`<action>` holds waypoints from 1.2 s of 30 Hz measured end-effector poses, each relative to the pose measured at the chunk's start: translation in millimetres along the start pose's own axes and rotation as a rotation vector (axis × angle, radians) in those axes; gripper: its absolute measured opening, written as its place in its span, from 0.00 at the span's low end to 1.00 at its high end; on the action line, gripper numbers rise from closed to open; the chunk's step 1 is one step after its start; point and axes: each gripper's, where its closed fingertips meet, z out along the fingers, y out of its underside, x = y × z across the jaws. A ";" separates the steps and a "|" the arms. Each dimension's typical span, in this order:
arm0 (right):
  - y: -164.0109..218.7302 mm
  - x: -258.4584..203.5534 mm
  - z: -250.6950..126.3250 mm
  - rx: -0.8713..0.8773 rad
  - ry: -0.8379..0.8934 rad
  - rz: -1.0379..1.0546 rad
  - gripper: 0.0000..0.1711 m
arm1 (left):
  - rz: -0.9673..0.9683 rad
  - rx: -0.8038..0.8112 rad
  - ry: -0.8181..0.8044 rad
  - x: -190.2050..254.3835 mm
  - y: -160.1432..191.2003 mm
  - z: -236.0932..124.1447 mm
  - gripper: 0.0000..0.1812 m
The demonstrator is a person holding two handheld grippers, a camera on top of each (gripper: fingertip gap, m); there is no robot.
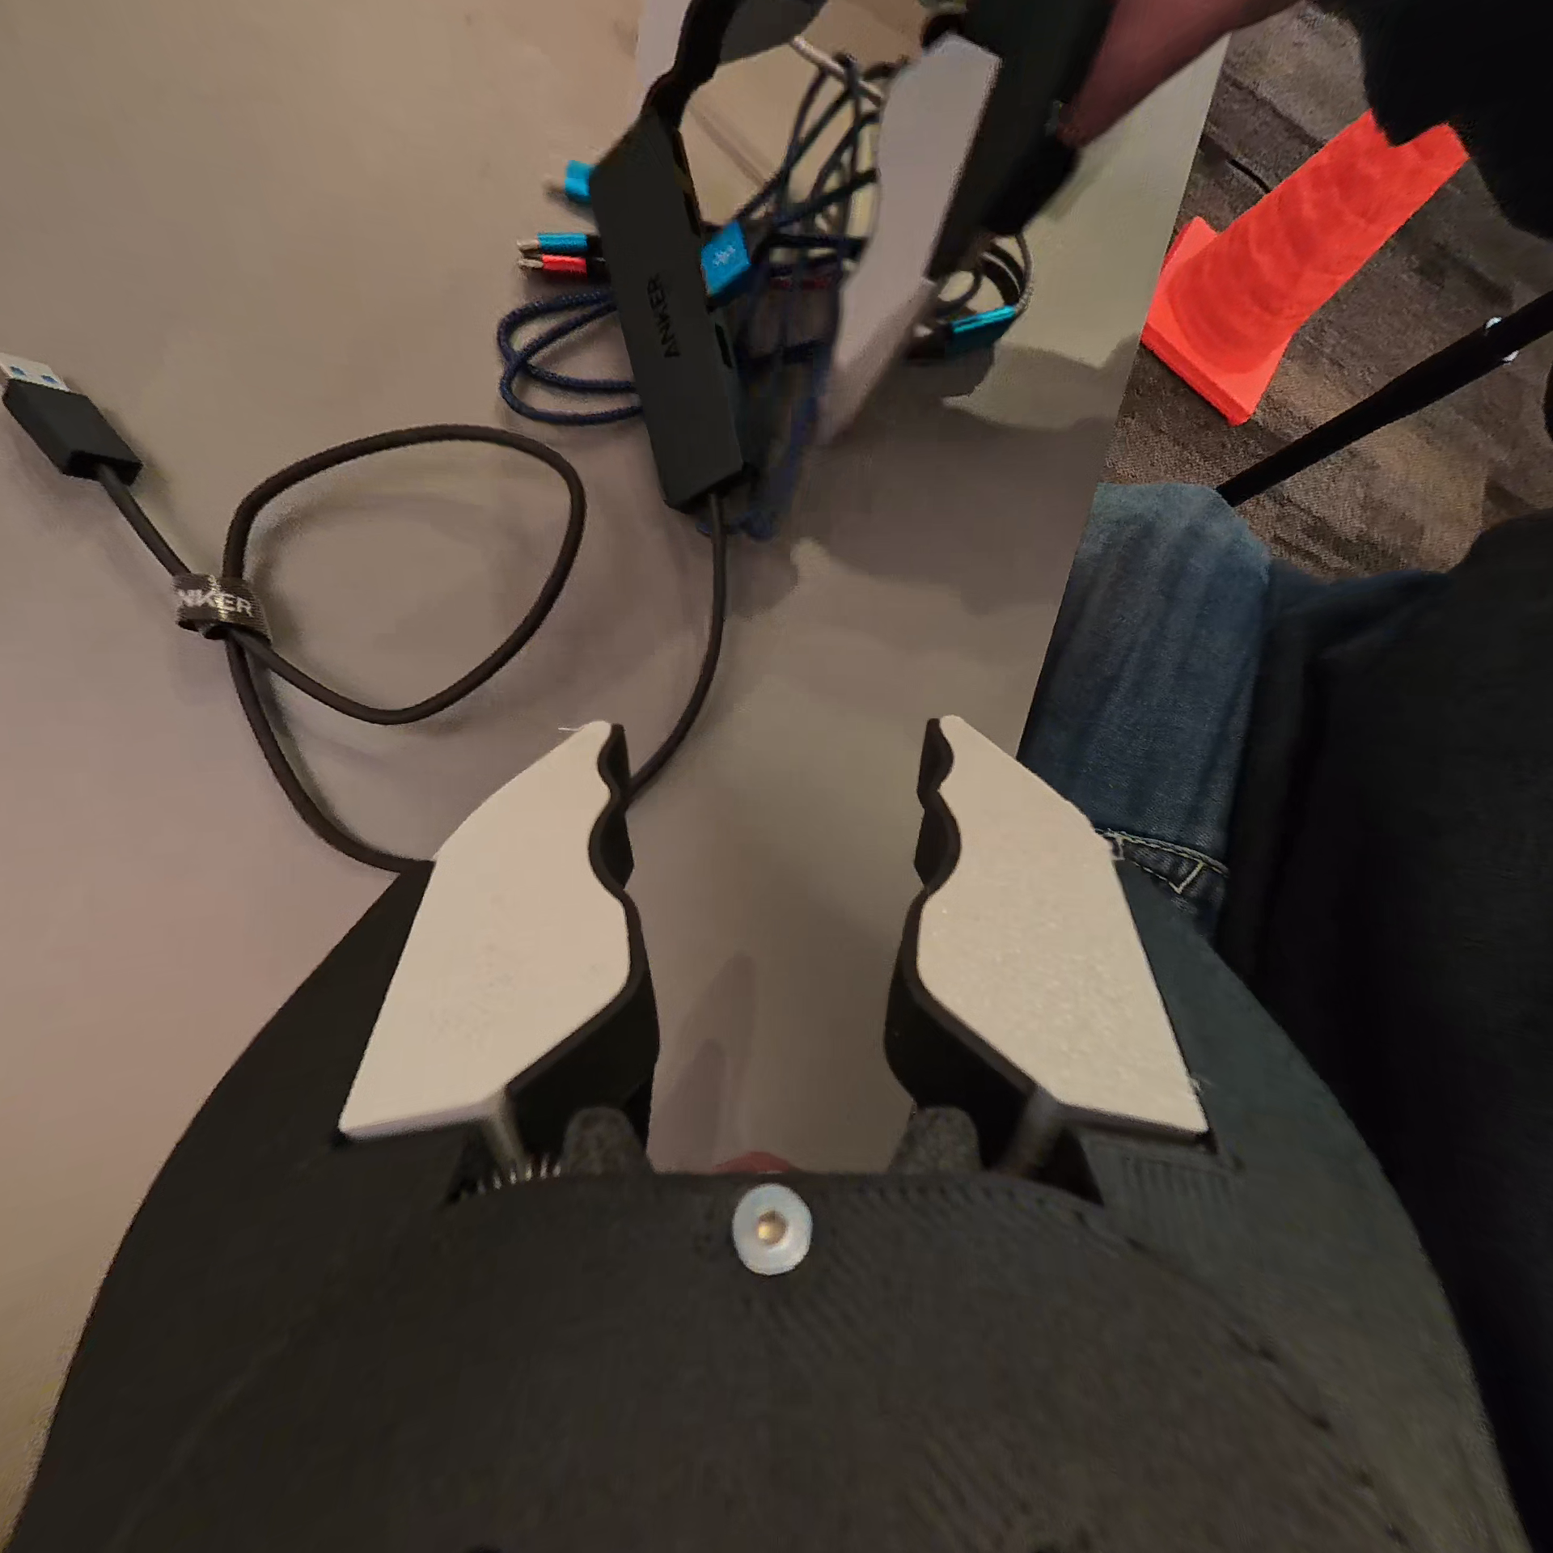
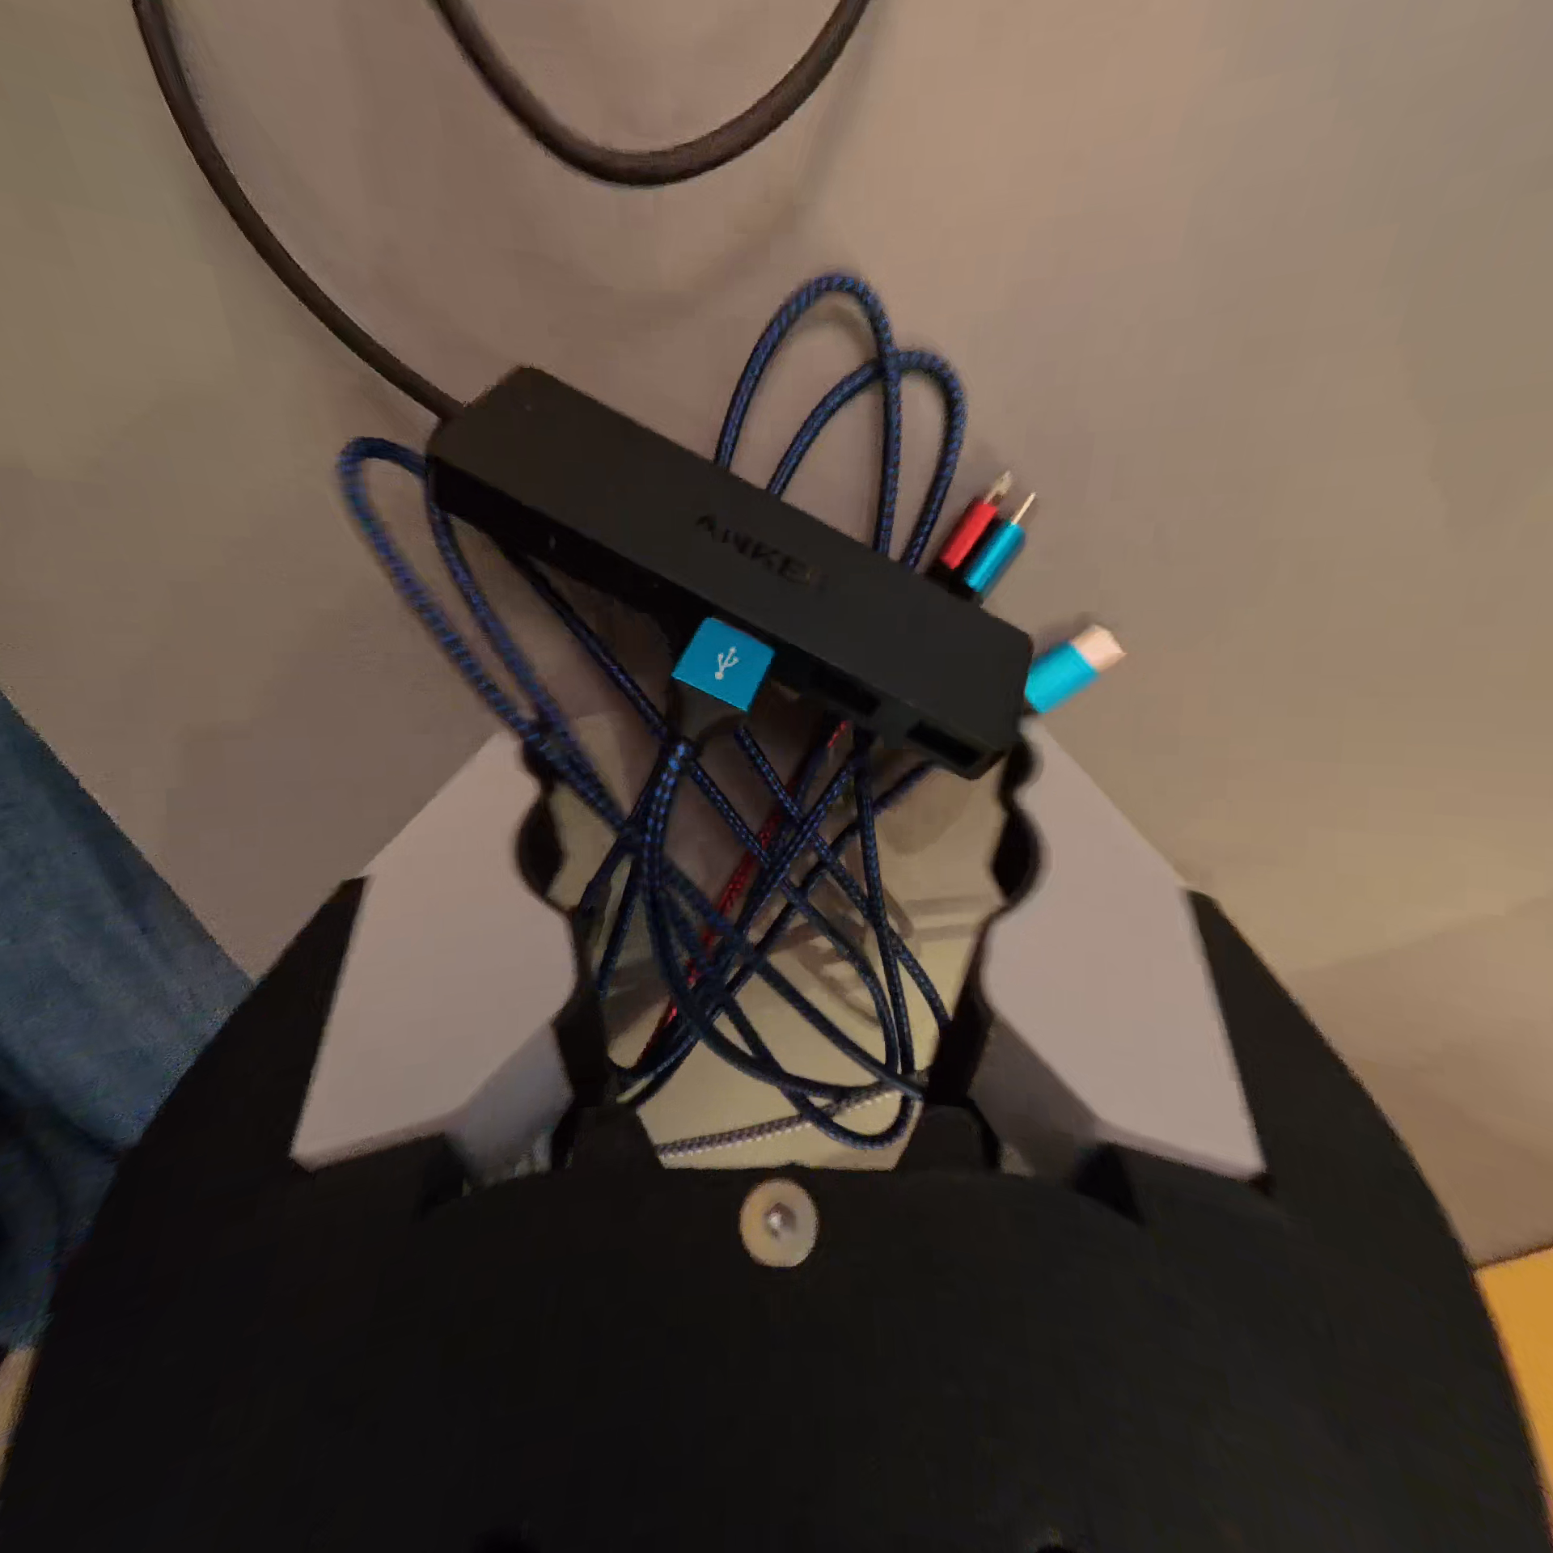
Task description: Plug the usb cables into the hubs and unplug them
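Observation:
A black USB hub (image 1: 672,319) lies on the grey table (image 1: 252,210), with a blue USB plug (image 1: 724,256) in one of its side ports. Blue braided cables (image 2: 756,882) tangle under it. My right gripper (image 2: 773,756) is open wide over the cables, and the hub (image 2: 731,563) lies across just past its tips. The blue plug (image 2: 723,664) is near its left fingertip. Loose red and blue connectors (image 2: 983,538) lie beyond the hub. My left gripper (image 1: 777,739) is open and empty, well short of the hub. A white finger (image 1: 891,252) of the right gripper shows there.
The hub's own black cable (image 1: 403,588) loops over the table to a loose USB plug (image 1: 59,420) at the left. The table edge (image 1: 1092,504) runs down the right, with a person's jeans-clad leg (image 1: 1160,672) beside it. An orange cone (image 1: 1286,252) stands on the floor.

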 end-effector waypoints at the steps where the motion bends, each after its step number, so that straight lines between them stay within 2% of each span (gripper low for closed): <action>1: -5.3 3.2 -1.3 0.028 0.006 0.012 0.48 | -0.004 0.003 0.002 0.6 1.3 -0.6 0.36; 2: -9.0 4.1 -1.3 0.048 0.007 0.013 0.42 | -0.009 0.004 0.001 0.7 2.7 -1.2 0.36; 6: -17.8 5.5 0.2 0.080 0.005 0.009 0.35 | -0.020 0.023 -0.002 -0.2 4.8 -6.3 0.36; 7: -18.9 5.5 -1.0 0.089 -0.005 0.001 0.17 | -0.023 0.029 -0.001 -0.1 4.6 -7.7 0.35; 8: -22.1 3.6 -0.6 0.117 -0.027 0.003 0.11 | -0.025 0.031 -0.001 -0.3 5.0 -8.5 0.35; 12: -25.2 2.0 -0.2 0.149 -0.041 0.001 0.07 | -0.034 0.031 -0.003 -0.8 8.7 -8.8 0.35; 18: -35.9 4.0 -16.8 0.295 -0.102 0.066 0.05 | -0.027 0.090 -0.010 -0.7 1.4 -14.4 0.35; 22: -41.3 18.1 -49.5 0.393 -0.108 0.118 0.04 | -0.004 0.182 -0.055 -4.9 -10.8 -23.4 0.36; 27: -39.8 48.4 -112.1 0.486 -0.033 0.147 0.04 | 0.003 0.256 -0.099 -11.9 -18.3 -32.7 0.37; 32: -17.7 92.8 -190.3 0.534 0.098 0.183 0.04 | 0.006 0.237 -0.097 -13.9 -12.7 -25.1 0.37; 36: 14.4 132.5 -260.1 0.535 0.229 0.220 0.04 | -0.003 0.212 -0.086 -14.9 -6.5 -16.2 0.37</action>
